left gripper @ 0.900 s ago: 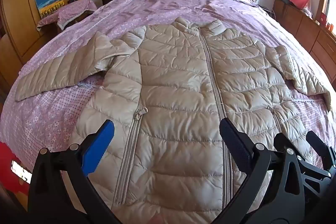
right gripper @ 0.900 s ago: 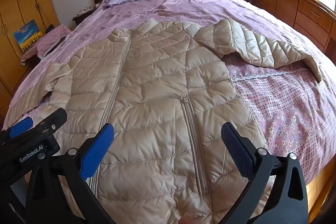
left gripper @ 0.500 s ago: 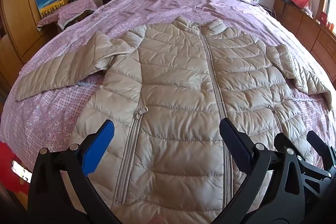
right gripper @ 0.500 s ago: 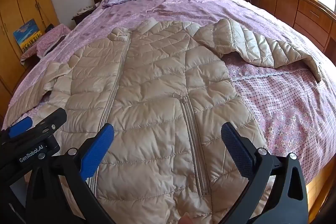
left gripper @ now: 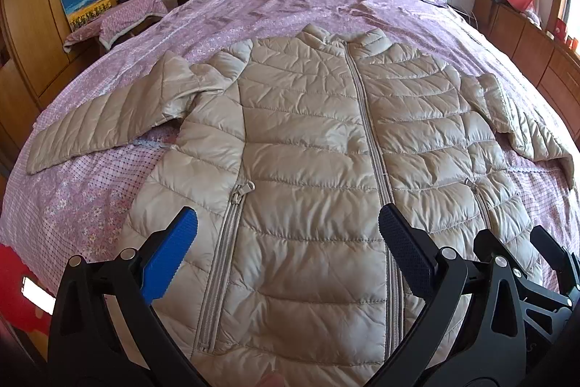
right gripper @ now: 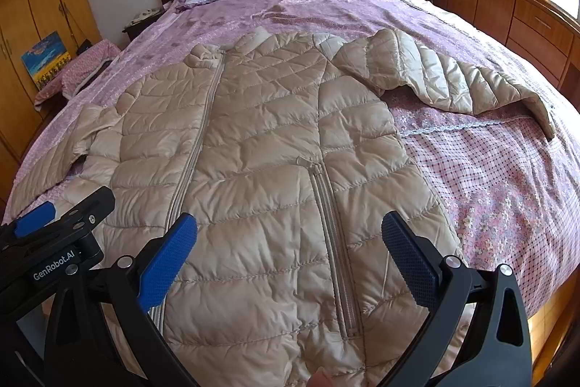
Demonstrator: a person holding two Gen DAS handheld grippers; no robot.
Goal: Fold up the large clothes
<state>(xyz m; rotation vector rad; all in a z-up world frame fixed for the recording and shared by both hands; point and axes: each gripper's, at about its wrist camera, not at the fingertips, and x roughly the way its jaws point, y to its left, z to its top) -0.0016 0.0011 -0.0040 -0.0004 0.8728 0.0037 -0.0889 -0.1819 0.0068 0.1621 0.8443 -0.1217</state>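
Purple bedspread (left gripper: 297,6) bears beige jacket (left gripper: 308,140); left gripper (left gripper: 288,242), right gripper (right gripper: 290,242) gape empty.

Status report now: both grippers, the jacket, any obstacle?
Left hand-held gripper open, empty. Right hand-held gripper open, empty. Beige puffer jacket flat on bed, zipped, sleeves spread, unfolded. Nothing on the jacket.

Left hand-held gripper (left gripper: 288,251) jaws wide, right hand-held gripper (right gripper: 289,252) likewise, angled down
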